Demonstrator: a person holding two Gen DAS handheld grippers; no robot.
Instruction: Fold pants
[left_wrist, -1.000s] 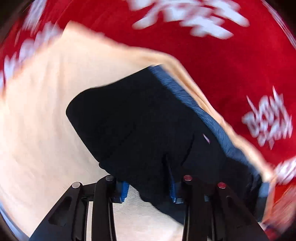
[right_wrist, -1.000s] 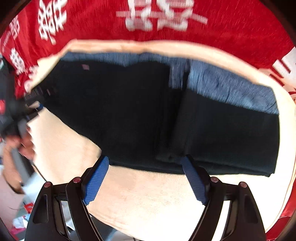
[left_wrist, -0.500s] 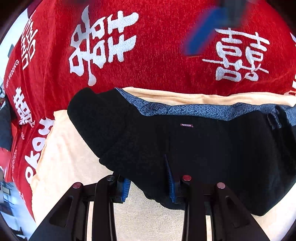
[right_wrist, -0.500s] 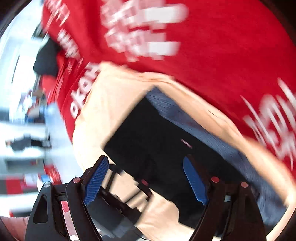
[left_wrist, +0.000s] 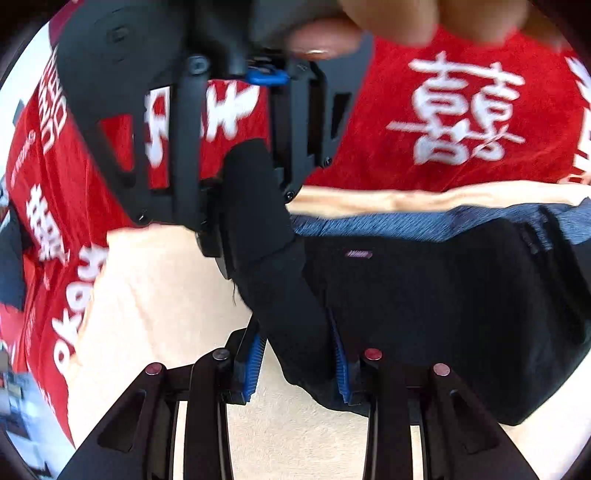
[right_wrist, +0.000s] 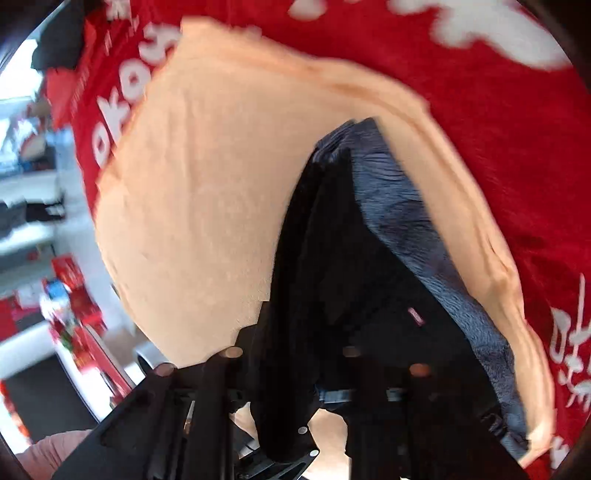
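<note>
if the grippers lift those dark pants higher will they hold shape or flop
Probably flop: the pants already drape in soft folds between the left gripper and the closing right gripper. Likely light. The fuzzy fabric should resist slipping from the fingers.

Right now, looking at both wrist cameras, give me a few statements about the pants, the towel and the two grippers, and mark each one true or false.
1. The pants are dark, with a blue-grey waistband. True.
2. The pants lie straight on the red cloth. False: they lie on a peach towel, which covers the red cloth.
3. The left gripper has dark fabric between its blue pads. True.
4. The right gripper is far from the pants. False: its jaws are closing with a raised strip of the dark fabric between them.
5. The red cloth is plain. False: it bears white characters.
</note>
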